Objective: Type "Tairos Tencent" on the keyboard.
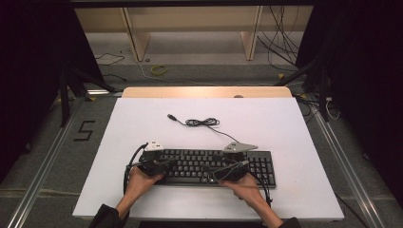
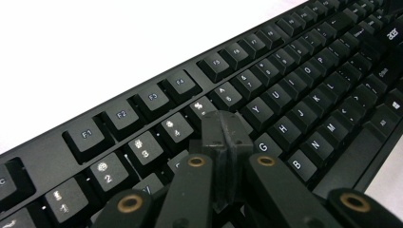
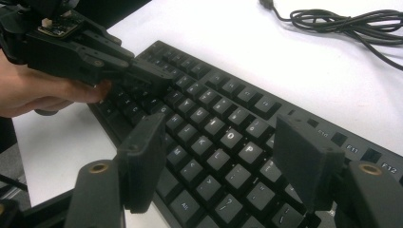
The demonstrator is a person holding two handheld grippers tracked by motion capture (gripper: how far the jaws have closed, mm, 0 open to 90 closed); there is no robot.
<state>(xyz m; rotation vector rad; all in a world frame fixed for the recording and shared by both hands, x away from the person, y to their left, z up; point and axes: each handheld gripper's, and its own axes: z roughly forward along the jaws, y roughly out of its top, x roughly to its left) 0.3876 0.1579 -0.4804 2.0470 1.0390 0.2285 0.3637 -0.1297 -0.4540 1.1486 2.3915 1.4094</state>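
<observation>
The black keyboard point(image 1: 216, 166) lies on the white table point(image 1: 142, 123), near its front edge, with its loose cable point(image 1: 202, 122) coiled behind it. The left tongs point(image 2: 226, 137) are pressed together, their tip resting on the keys around the upper letter rows, apparently pressing one. The right tongs point(image 3: 228, 156) hang spread apart above the keys around O and P, gripping nothing. The step looks like key pressing; next, the left tip probably needs to lift and move to another key.
</observation>
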